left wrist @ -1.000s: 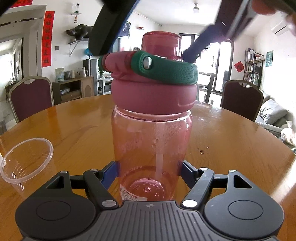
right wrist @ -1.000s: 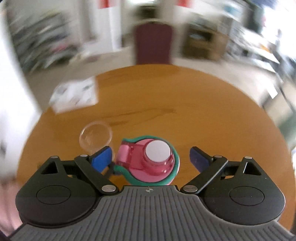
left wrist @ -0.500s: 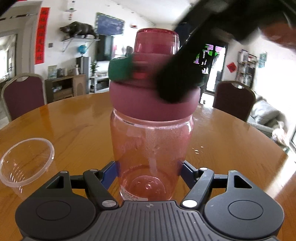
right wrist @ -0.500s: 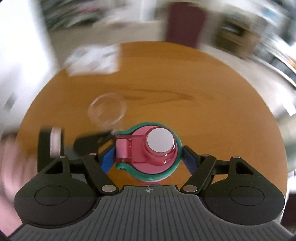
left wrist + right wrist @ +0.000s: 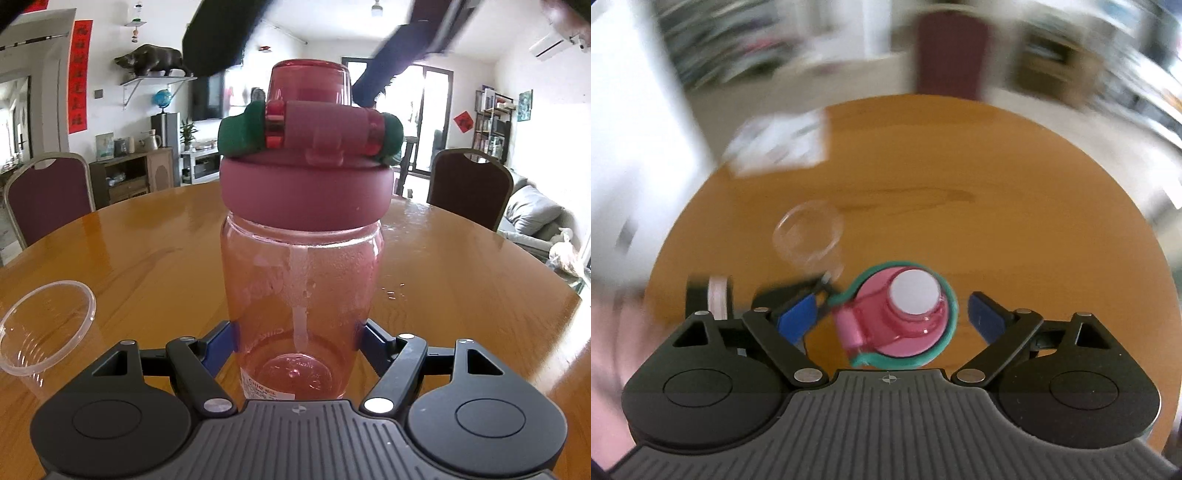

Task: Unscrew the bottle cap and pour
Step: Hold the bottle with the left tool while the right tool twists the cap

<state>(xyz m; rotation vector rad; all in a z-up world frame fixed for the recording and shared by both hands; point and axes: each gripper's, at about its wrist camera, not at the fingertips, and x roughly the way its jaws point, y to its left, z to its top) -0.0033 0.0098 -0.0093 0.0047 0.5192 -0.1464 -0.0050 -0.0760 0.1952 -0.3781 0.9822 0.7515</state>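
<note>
A pink translucent bottle (image 5: pixel 301 295) stands upright on the round wooden table (image 5: pixel 461 266). Its maroon cap (image 5: pixel 306 192) with a green carry loop is on. My left gripper (image 5: pixel 295 343) is shut on the bottle's lower body. My right gripper (image 5: pixel 894 317) hangs above the cap (image 5: pixel 905 317), looking down; it is open, with its blue pads (image 5: pixel 984 319) on either side of the cap and apart from it. In the left wrist view its dark fingers (image 5: pixel 391 70) show blurred above the cap. A clear plastic cup (image 5: pixel 44 328) stands to the left of the bottle (image 5: pixel 810 236).
White papers (image 5: pixel 779 144) lie at the table's far edge in the right wrist view. Maroon chairs (image 5: pixel 469 184) stand around the table. A few water drops (image 5: pixel 391 293) sit on the wood right of the bottle.
My right gripper was shut on the cap half a second ago and has opened. The cap has turned: its hinge now faces the left wrist camera. The left gripper has kept its hold.
</note>
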